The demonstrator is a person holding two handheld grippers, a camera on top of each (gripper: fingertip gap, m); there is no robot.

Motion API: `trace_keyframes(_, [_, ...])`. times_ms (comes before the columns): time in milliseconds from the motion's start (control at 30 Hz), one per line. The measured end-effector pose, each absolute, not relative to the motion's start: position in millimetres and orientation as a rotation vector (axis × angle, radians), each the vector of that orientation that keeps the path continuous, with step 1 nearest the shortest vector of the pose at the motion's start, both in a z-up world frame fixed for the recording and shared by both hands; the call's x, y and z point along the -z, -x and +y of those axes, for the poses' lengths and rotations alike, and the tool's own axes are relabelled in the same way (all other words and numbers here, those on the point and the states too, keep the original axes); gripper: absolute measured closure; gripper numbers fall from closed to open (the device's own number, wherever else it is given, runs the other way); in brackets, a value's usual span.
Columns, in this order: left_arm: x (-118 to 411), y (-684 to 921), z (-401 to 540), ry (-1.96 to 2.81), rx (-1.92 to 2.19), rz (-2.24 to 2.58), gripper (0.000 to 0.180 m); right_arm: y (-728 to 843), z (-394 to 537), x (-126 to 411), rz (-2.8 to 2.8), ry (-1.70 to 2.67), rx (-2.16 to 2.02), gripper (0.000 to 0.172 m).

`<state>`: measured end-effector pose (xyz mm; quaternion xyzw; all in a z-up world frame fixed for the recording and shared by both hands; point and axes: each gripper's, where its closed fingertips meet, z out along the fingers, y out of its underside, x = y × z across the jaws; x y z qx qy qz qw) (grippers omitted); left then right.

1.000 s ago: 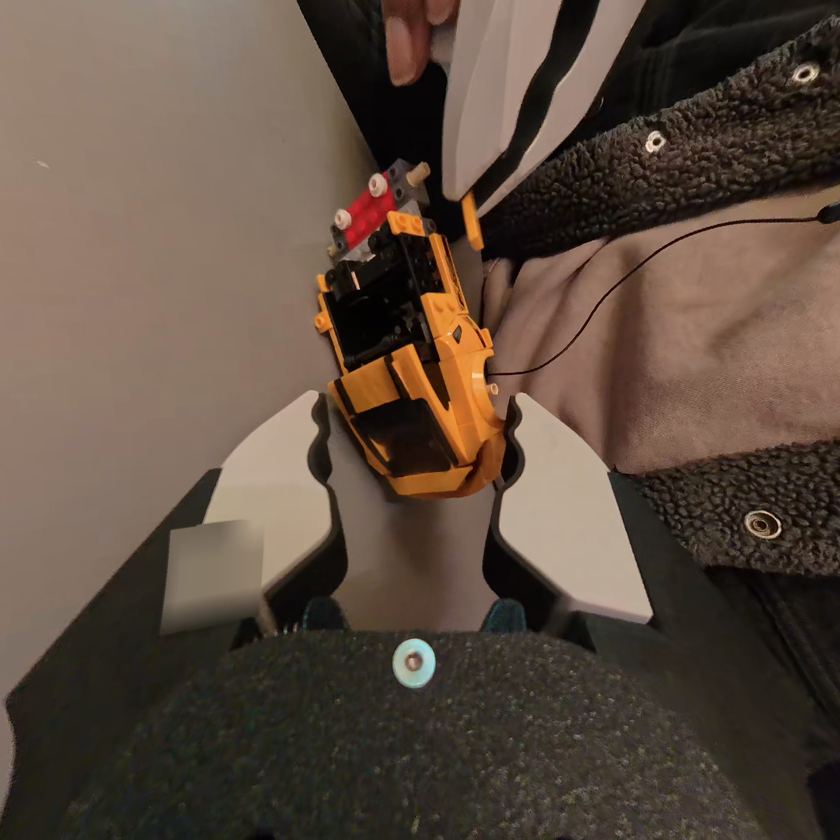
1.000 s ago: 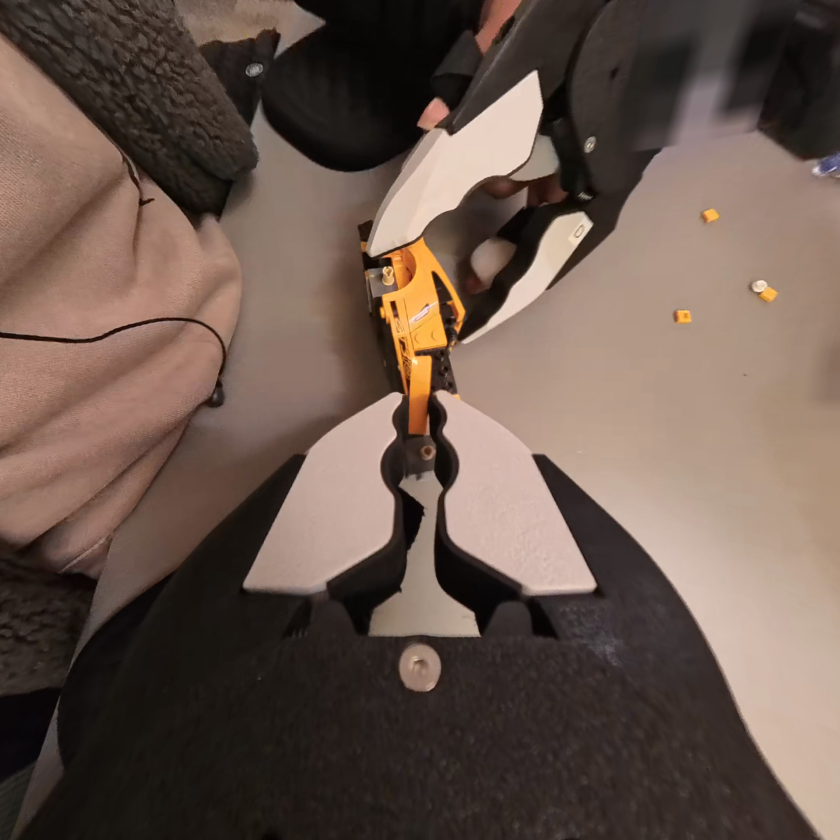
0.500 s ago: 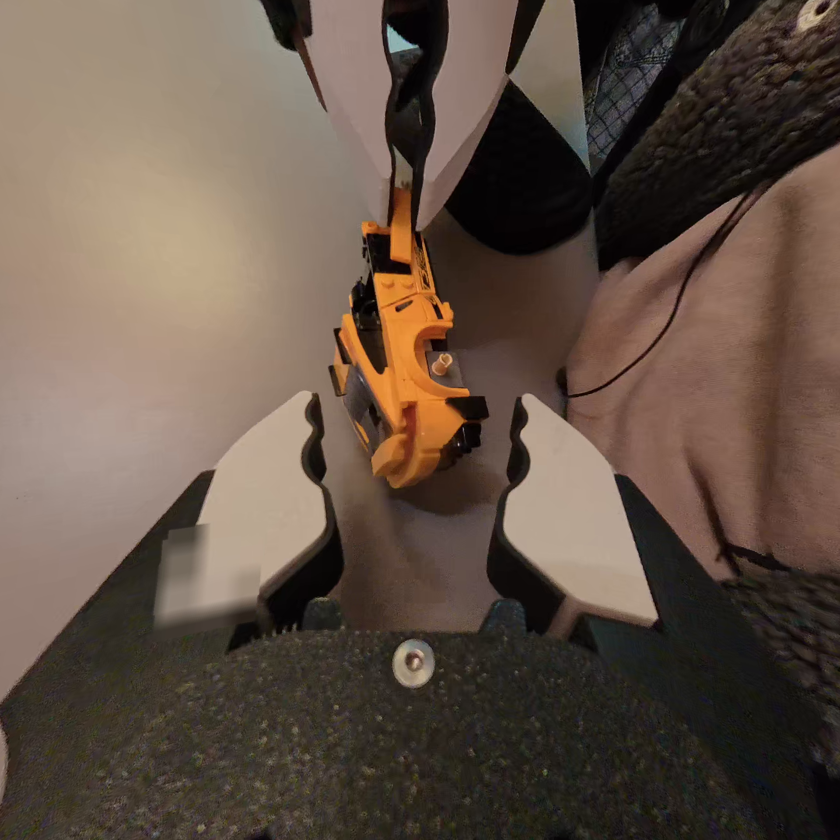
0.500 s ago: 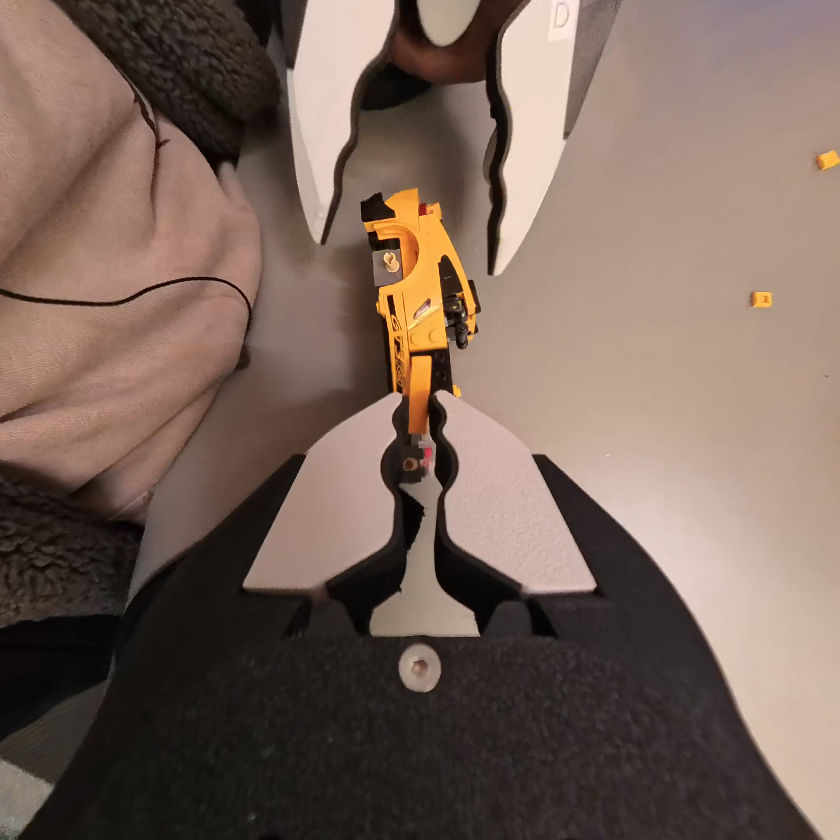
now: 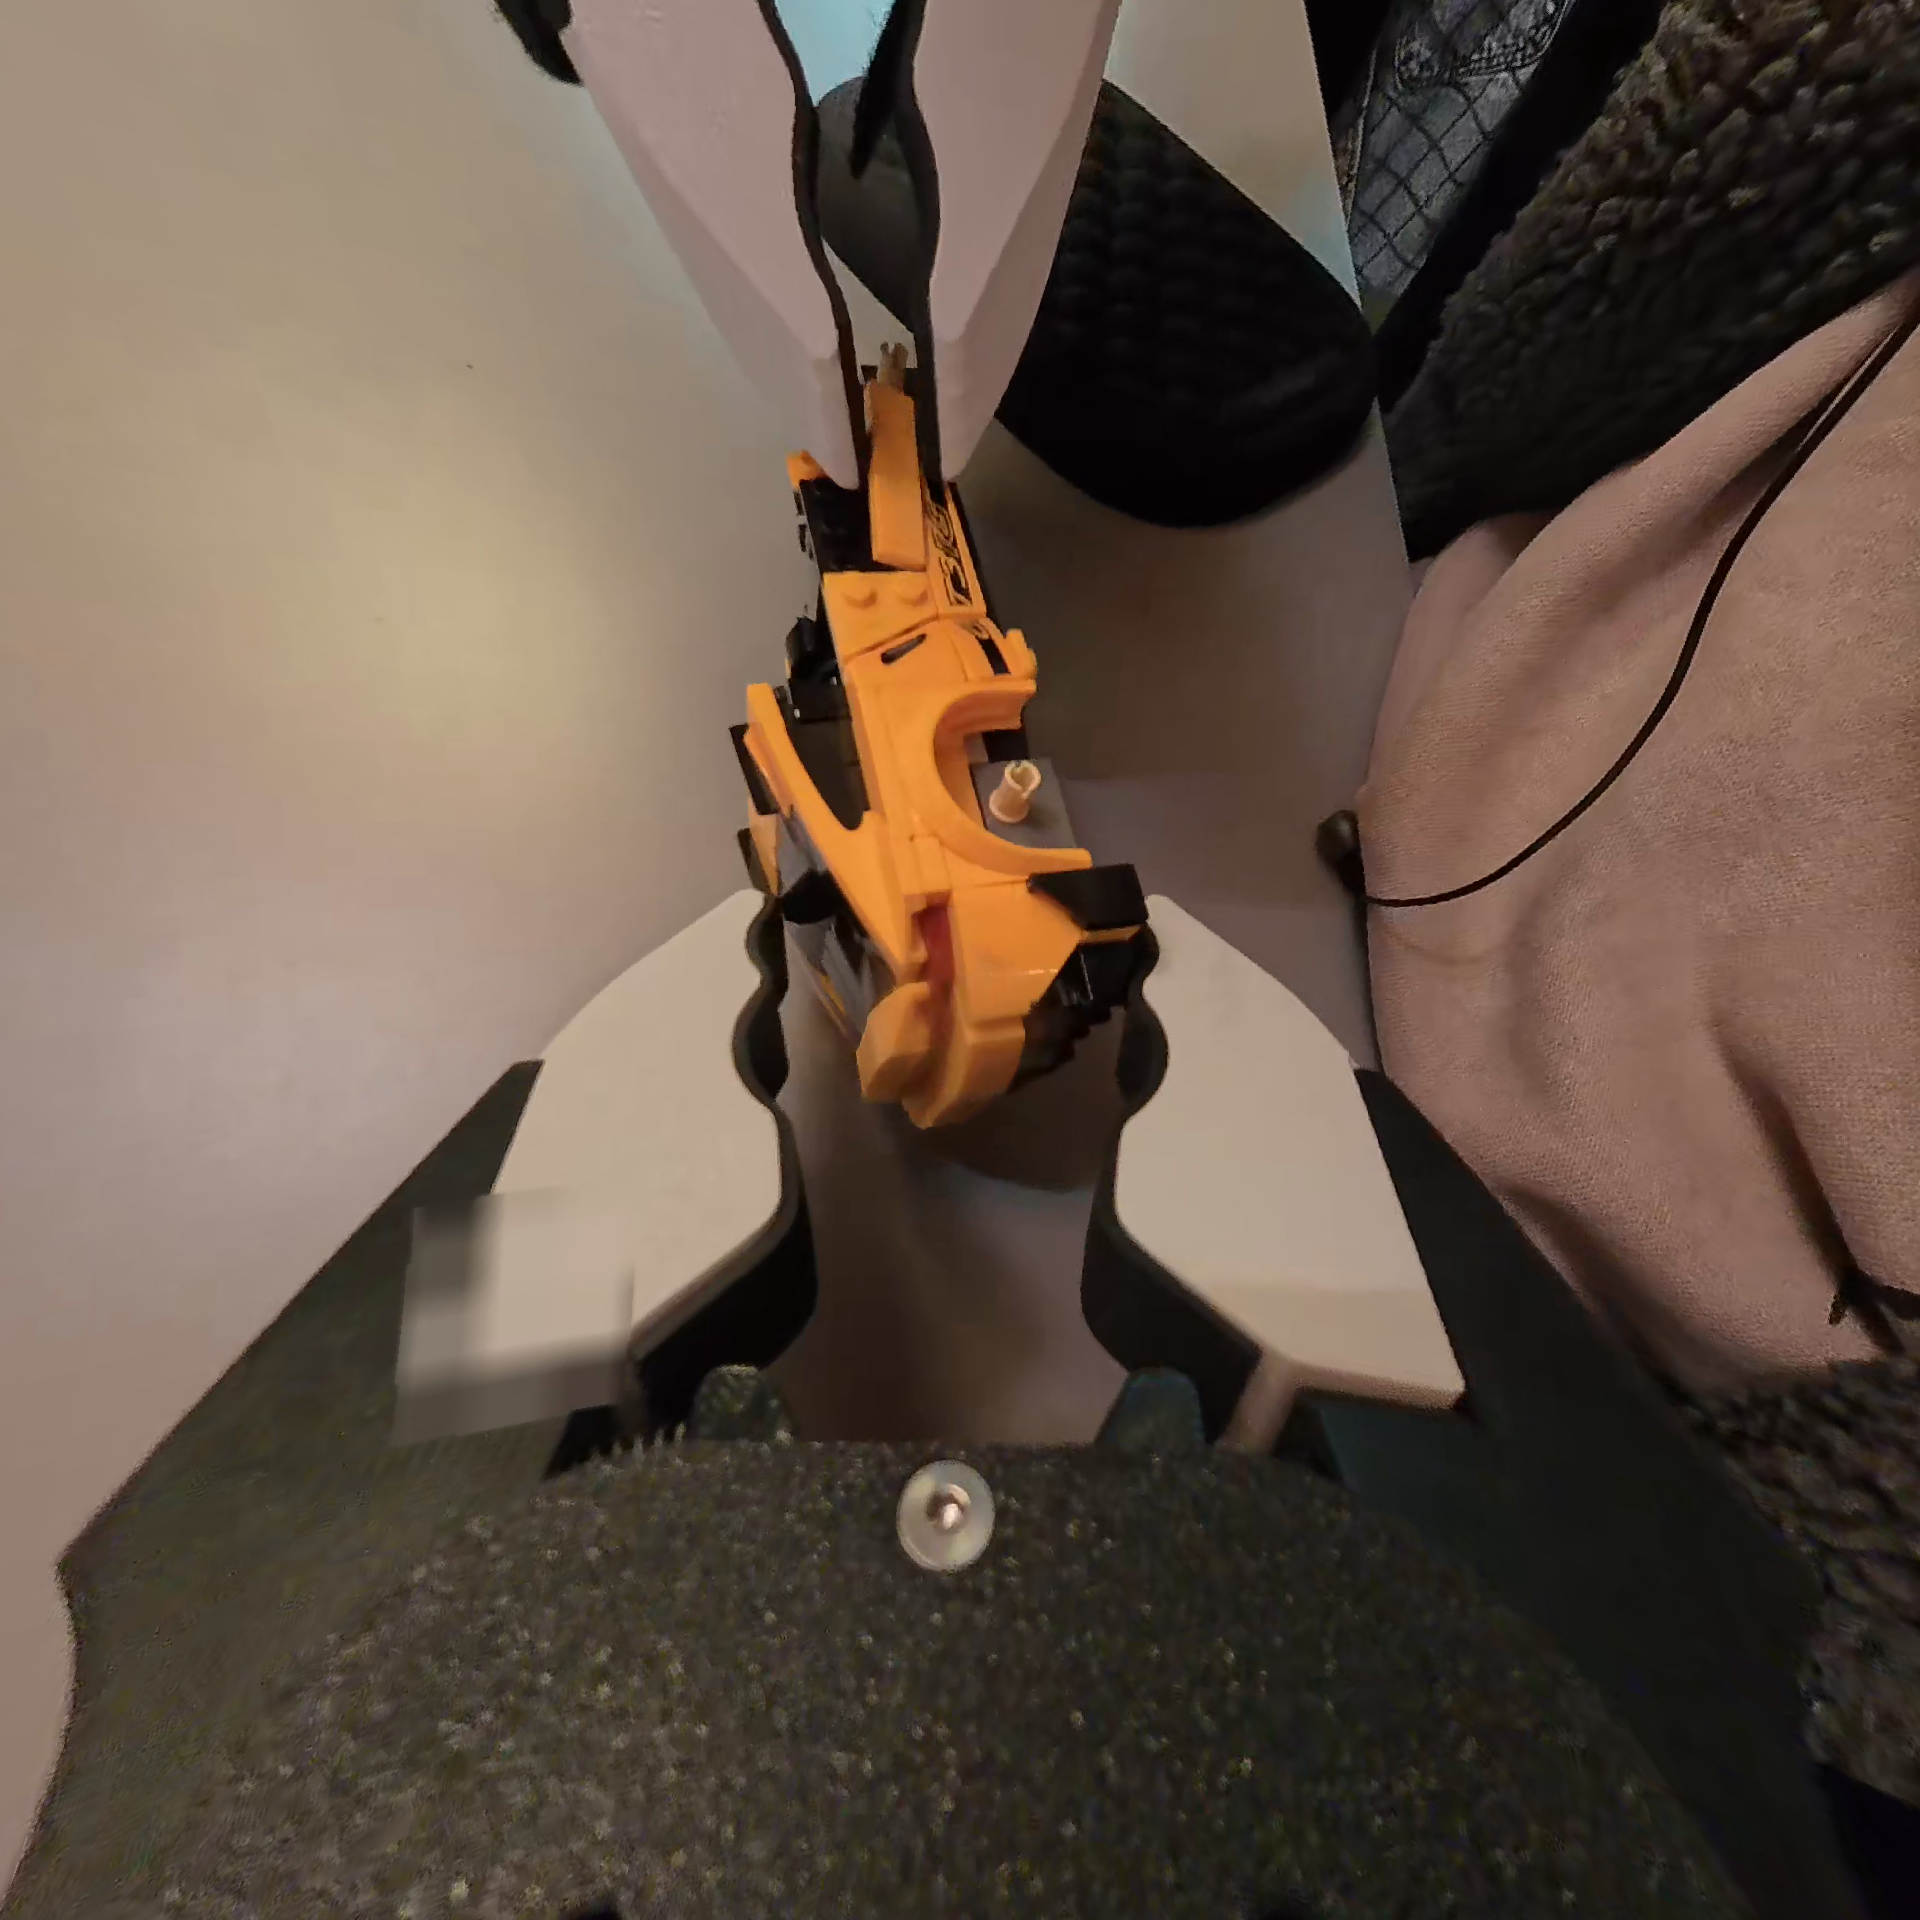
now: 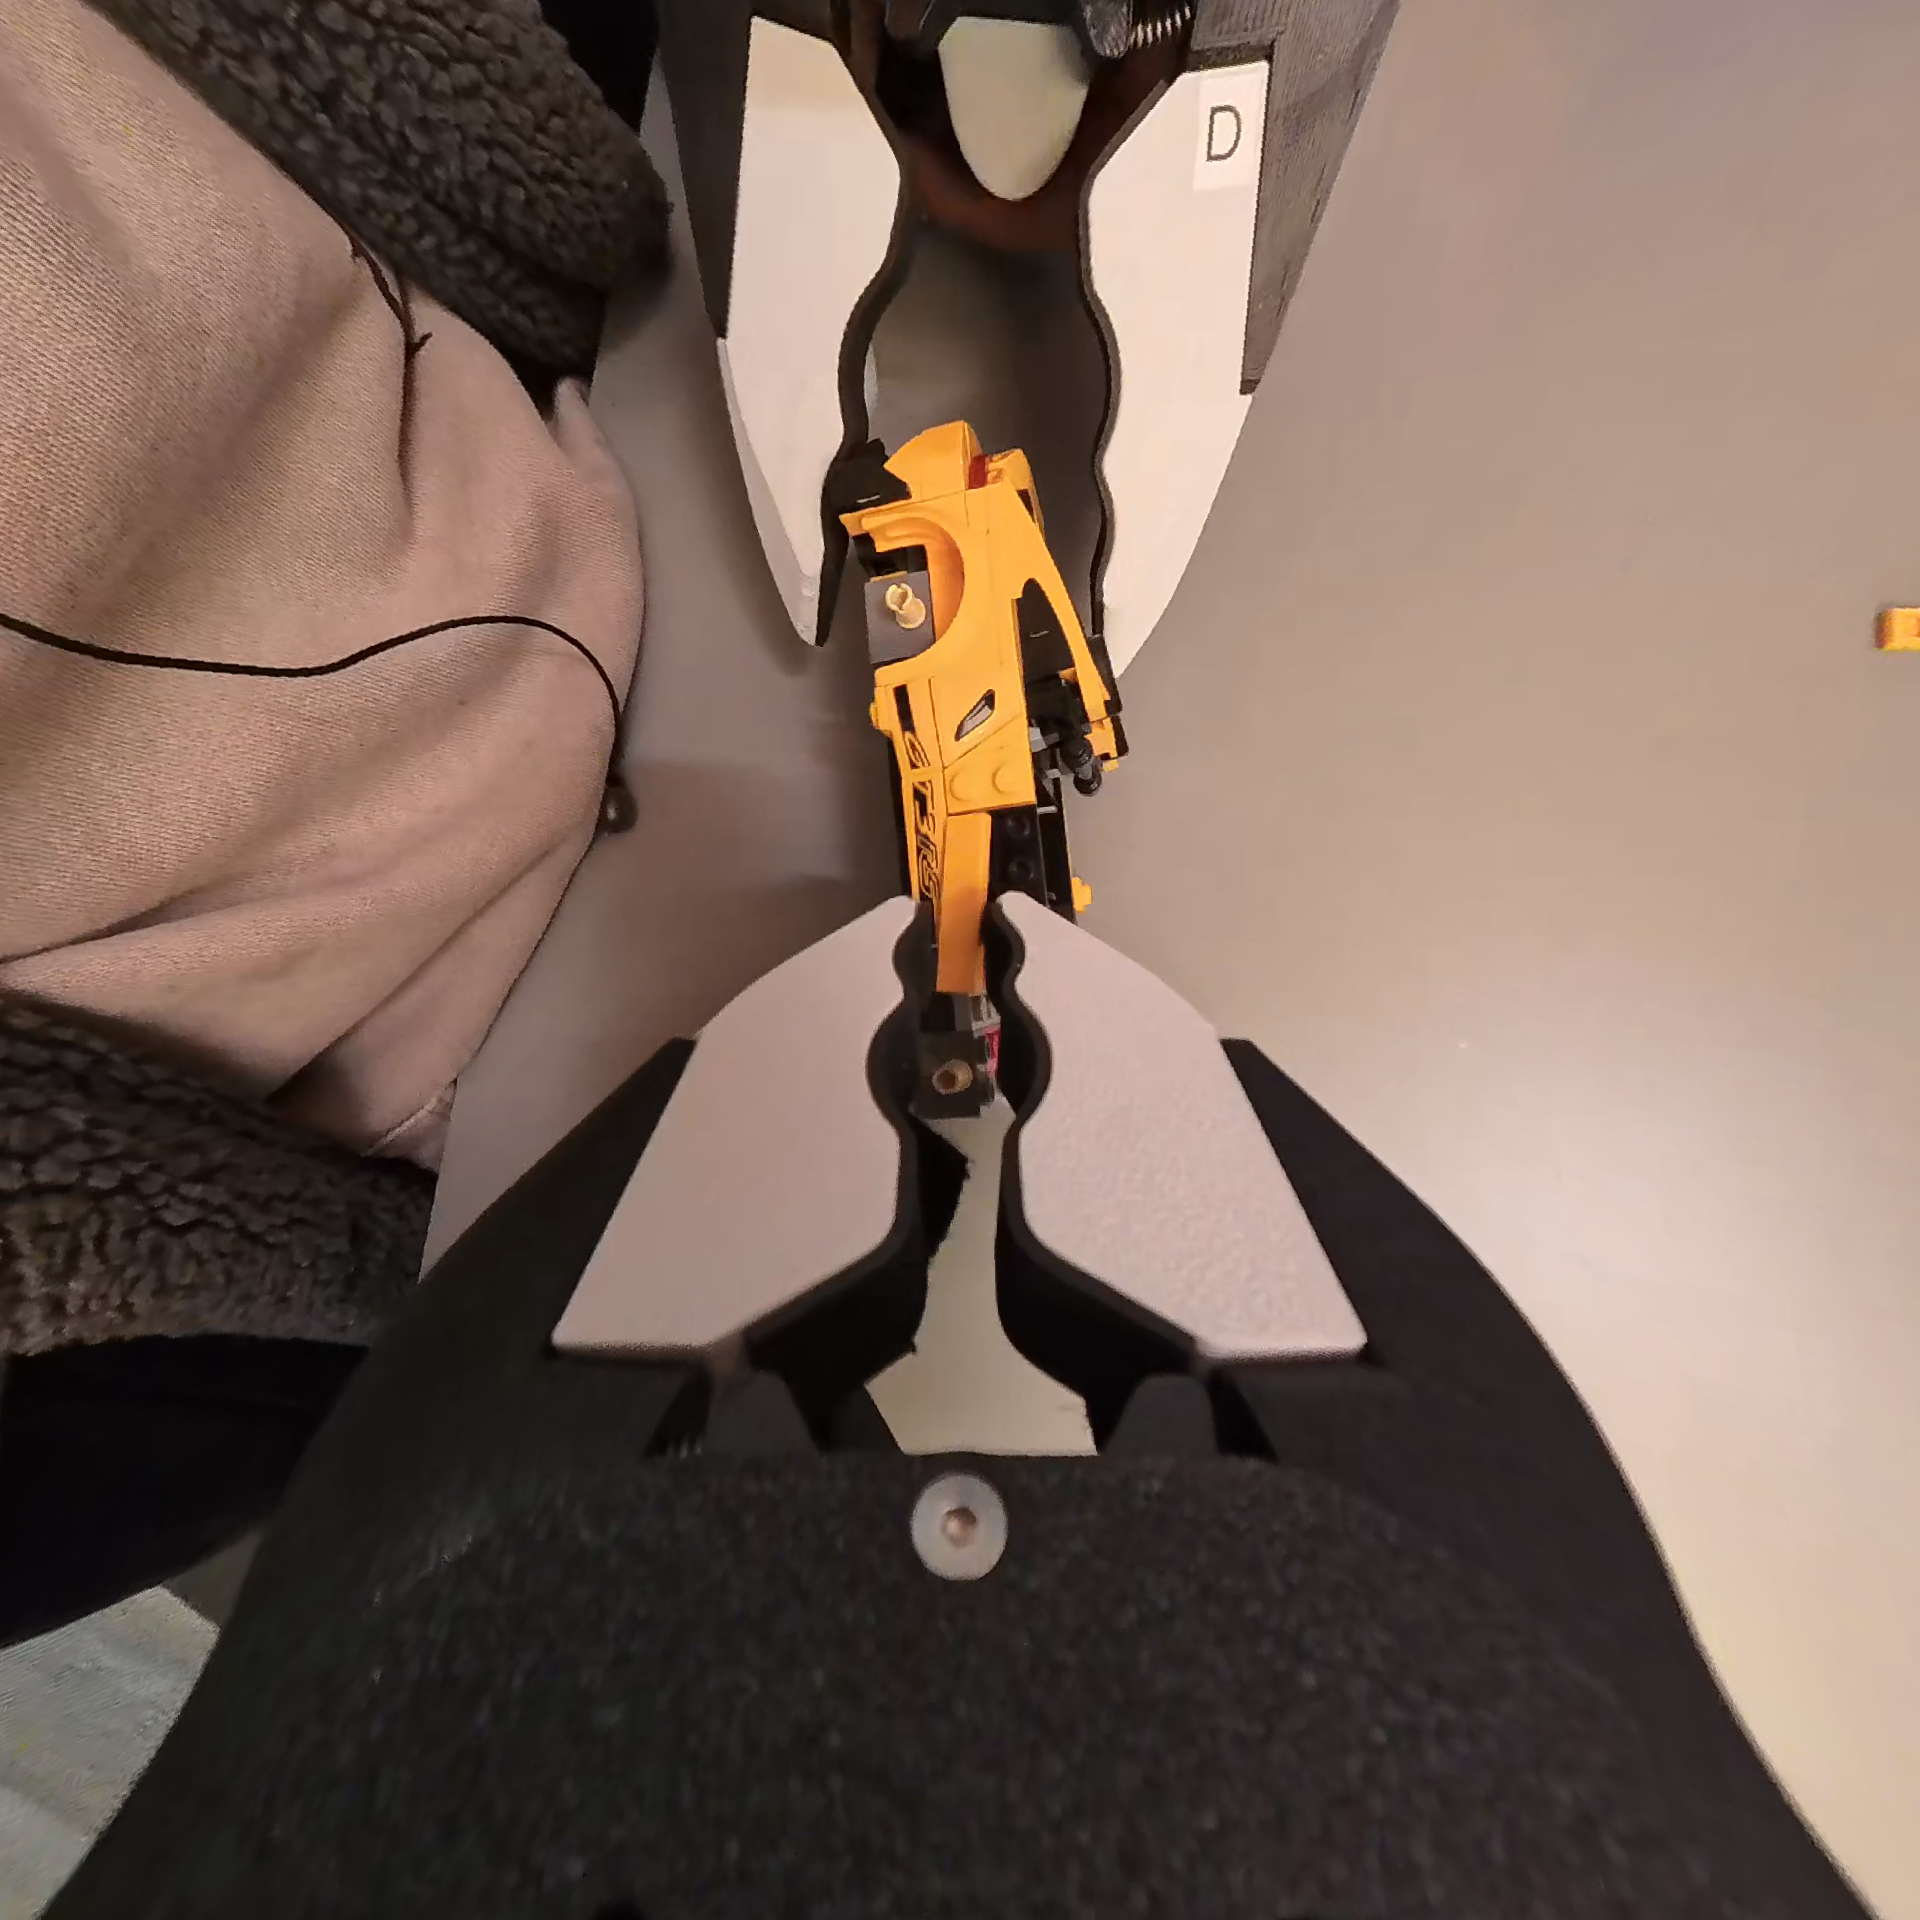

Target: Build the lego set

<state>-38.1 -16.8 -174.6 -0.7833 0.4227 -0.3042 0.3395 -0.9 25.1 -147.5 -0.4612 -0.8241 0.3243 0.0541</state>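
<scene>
An orange and black brick-built toy car (image 5: pixel 914 831) hangs on its side between my two grippers, over the grey table (image 5: pixel 312 623). My left gripper (image 5: pixel 951 935) has its pads against both sides of the car's front end; the right pad meets a black piece (image 5: pixel 1091 899). My right gripper (image 6: pixel 961 914) is shut on a thin orange panel (image 6: pixel 961 935) at the car's rear. The right wrist view shows the car (image 6: pixel 977 675) with the left gripper (image 6: pixel 966 623) around its far end. The left wrist view shows the right gripper (image 5: pixel 894 436) pinching the rear.
A person's beige sweatshirt (image 5: pixel 1610 831) and dark fleece jacket (image 6: pixel 343 166) lie close beside the car, with a thin black cord (image 6: pixel 312 665) across the sweatshirt. A small loose orange brick (image 6: pixel 1901 657) lies on the table at the far right. One gripper's finger ends stand about 7 cm off the other's. My left tips are roughly 4 cm from the black piece (image 5: pixel 1091 899).
The car rolled from top-up onto its side while the right gripper kept hold of it. The left gripper's fingers widened, moved along the front end, then closed in on it.
</scene>
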Motion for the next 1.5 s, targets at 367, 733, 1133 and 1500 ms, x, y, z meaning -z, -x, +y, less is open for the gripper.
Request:
trace_keyframes(367, [172, 38, -17, 1.999, 0.834, 1.078, 0.121, 4, 23, 147, -2.536, 1.355, -1.037, 0.158])
trace_keyframes(733, [169, 40, -17, 1.960, 0.793, 1.102, 0.127, -7, 44, 139, -2.408, 1.512, -1.240, 0.156])
trace_keyframes(1133, [166, 42, -16, 1.916, 0.716, 1.128, 0.138, -16, 23, 145, -2.434, 1.762, -1.768, 0.142])
trace_keyframes(1500, [165, 40, -17, 1.893, 0.672, 1.139, 0.140, -15, 16, 149, -2.377, 1.847, -1.946, 0.150])
